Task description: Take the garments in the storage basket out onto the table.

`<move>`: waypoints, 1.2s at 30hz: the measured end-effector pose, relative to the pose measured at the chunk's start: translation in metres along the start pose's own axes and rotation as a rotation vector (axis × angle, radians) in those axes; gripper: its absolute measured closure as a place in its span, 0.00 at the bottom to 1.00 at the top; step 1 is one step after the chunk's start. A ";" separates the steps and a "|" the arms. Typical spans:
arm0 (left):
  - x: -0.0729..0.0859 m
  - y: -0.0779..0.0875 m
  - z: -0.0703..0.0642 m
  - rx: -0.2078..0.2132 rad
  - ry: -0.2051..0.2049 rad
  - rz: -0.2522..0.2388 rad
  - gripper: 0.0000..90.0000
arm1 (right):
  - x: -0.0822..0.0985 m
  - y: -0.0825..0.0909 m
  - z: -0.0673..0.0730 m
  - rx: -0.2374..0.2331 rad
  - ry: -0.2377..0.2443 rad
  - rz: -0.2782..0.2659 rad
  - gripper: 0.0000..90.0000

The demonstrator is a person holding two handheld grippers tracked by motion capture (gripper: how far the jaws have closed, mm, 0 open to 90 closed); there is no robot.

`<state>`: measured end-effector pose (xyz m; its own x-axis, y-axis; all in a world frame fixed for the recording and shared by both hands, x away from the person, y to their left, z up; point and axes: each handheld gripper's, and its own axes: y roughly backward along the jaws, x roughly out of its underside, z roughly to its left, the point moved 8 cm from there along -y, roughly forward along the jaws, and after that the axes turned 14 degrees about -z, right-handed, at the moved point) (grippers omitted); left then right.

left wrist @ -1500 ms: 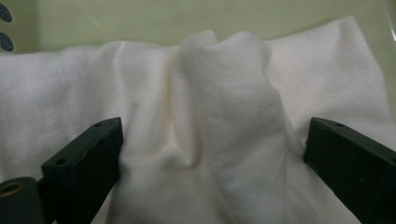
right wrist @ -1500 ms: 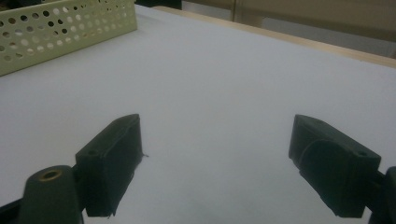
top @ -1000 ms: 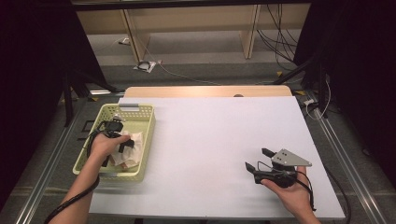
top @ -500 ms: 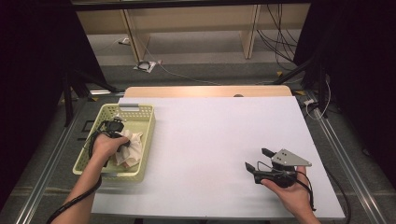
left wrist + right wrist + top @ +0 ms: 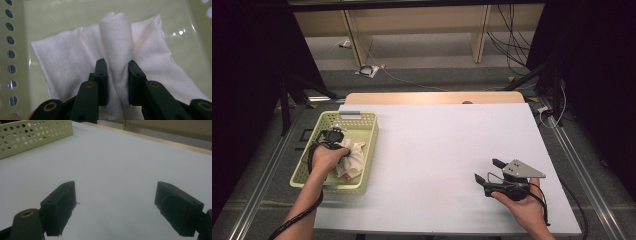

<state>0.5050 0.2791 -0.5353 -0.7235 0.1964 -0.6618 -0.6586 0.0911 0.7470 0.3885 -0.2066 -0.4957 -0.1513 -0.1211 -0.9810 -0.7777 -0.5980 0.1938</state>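
The left tool [image 5: 117,82], its jaws having just been closing, is clamped on a raised fold of the white cloth [image 5: 75,62] lying in the green basket [image 5: 314,145] beneath it, while the right tool [image 5: 115,207] rests spread apart on the desk [image 5: 437,145].

1. Basket [image 5: 367,150] was pale yellow-green, its walls patterned with rows of round holes; in the left gripper view its floor [image 5: 62,15] was glossy light green with white glints.
2. Cloth [image 5: 75,57] was plain white, no print, faint cream shade in the folds.
3. Left gripper [image 5: 117,82] had black jaws with brass-coloured pivot rings.
4. Right gripper [image 5: 115,205] was black too, topped by a light grey plate [image 5: 522,169].
5. Table [image 5: 447,145] was plain white, with a light wood strip along the far edge.
6. Floor [image 5: 422,75] was grey.
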 end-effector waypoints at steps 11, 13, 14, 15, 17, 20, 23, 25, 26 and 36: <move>-0.007 0.016 0.002 0.007 0.024 -0.127 0.82 | -0.001 0.000 0.001 -0.005 0.005 -0.006 0.20; -0.009 0.017 0.002 0.007 0.031 -0.155 0.82 | -0.001 -0.001 0.001 -0.007 0.008 -0.008 0.20; -0.010 0.018 0.002 0.006 0.034 -0.170 0.82 | -0.001 -0.001 0.001 -0.009 0.008 -0.007 0.20; -0.010 0.019 0.002 0.008 0.035 -0.178 0.82 | -0.001 -0.001 0.002 -0.012 0.008 -0.007 0.20; -0.010 0.020 0.003 0.006 0.038 -0.193 0.82 | -0.001 -0.001 0.002 -0.016 0.009 -0.007 0.20; -0.012 0.022 0.002 0.005 0.042 -0.218 0.82 | -0.001 -0.001 0.002 -0.016 0.011 -0.015 0.20; -0.013 0.025 0.001 0.005 0.042 -0.238 0.82 | -0.002 0.000 0.002 -0.015 0.010 -0.015 0.20; -0.015 0.027 0.001 0.005 0.044 -0.256 0.82 | -0.001 0.000 0.003 -0.017 0.013 -0.015 0.20; -0.016 0.029 0.001 0.005 0.046 -0.263 0.82 | -0.001 0.000 0.003 -0.017 0.015 -0.014 0.20; -0.022 0.039 0.003 -0.001 0.056 -0.331 0.82 | -0.001 -0.001 0.002 -0.017 0.021 -0.008 0.20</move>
<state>0.4960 0.2815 -0.4916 -0.4803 0.1023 -0.8711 -0.8600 0.1403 0.4906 0.3876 -0.2044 -0.4951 -0.1322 -0.1328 -0.9823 -0.7680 -0.6128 0.1862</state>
